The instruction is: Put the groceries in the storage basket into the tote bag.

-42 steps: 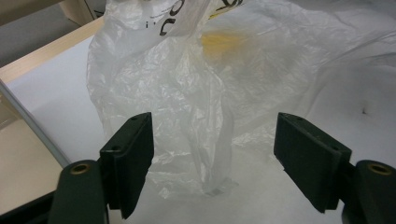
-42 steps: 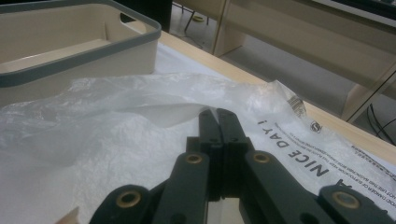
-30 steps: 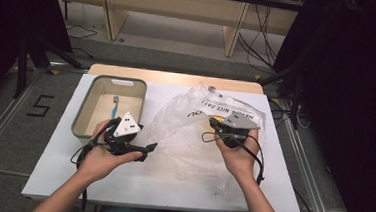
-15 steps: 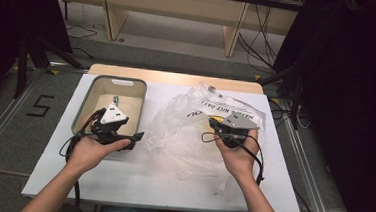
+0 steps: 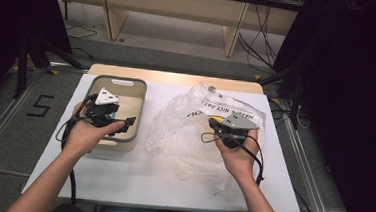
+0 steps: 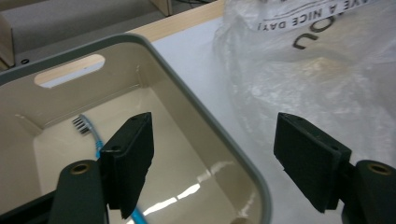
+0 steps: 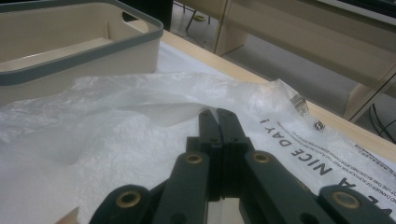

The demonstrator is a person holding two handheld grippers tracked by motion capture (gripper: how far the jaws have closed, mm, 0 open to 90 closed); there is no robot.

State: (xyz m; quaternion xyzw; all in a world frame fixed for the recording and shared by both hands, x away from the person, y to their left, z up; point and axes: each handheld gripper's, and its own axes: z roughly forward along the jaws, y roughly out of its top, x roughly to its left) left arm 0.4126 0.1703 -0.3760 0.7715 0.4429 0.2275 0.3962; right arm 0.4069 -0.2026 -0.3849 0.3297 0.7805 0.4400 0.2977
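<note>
My left gripper [image 5: 123,125] [image 6: 219,140] hovers open over the near right part of a beige bin with a grey rim [image 5: 141,105] [image 6: 212,128]. Nothing is between its jaws. A toothbrush with a blue handle [image 6: 95,136] lies on the bin's floor, partly hidden behind the left jaw. To the right, a crumpled clear plastic bag [image 5: 179,135] [image 6: 327,70] [image 7: 93,135] printed "HAVE A NICE DAY!" is spread on the white table. My right gripper [image 5: 213,126] [image 7: 217,114] rests on it, jaws shut, with a fold of the film pinched at the tips.
The bin [image 7: 84,51] stands at the table's far left. The table [image 5: 170,190] has a wooden far edge [image 5: 178,78]. Black cables trail from both grippers toward the near edge. A wooden shelf frame and floor cables lie beyond the table.
My left gripper has moved left and away from the bag's edge to above the bin. The right hand and the bag have stayed put.
</note>
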